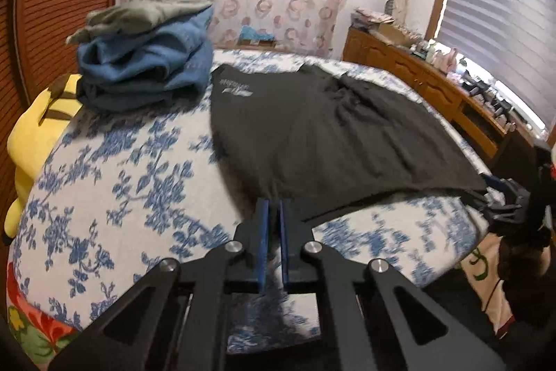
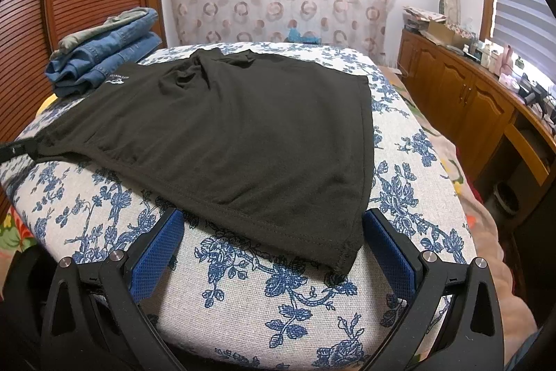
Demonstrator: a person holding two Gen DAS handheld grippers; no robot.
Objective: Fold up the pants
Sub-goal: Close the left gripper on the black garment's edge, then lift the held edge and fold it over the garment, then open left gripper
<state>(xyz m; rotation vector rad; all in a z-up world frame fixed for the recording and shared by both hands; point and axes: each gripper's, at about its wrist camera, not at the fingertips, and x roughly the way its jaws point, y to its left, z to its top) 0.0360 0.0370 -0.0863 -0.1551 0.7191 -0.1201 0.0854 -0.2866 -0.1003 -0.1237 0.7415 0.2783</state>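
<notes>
Floral bedspread, black pants flat, left fingers tilted down, seemingly pinching hem, right fingers spread wide, empty.

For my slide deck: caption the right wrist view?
Open right tool straddling the near corner of black pants spread on a floral cover, folded jeans behind.

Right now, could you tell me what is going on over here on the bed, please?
A person is folding black pants spread on a blue-floral bedspread, with a handheld gripper in each hand. The left gripper is shut at the near hem of the pants, apparently pinching it. The right gripper is open, its blue pads on either side of the near corner, not gripping. A pile of folded jeans sits at the far left. No fold has been made yet.
</notes>
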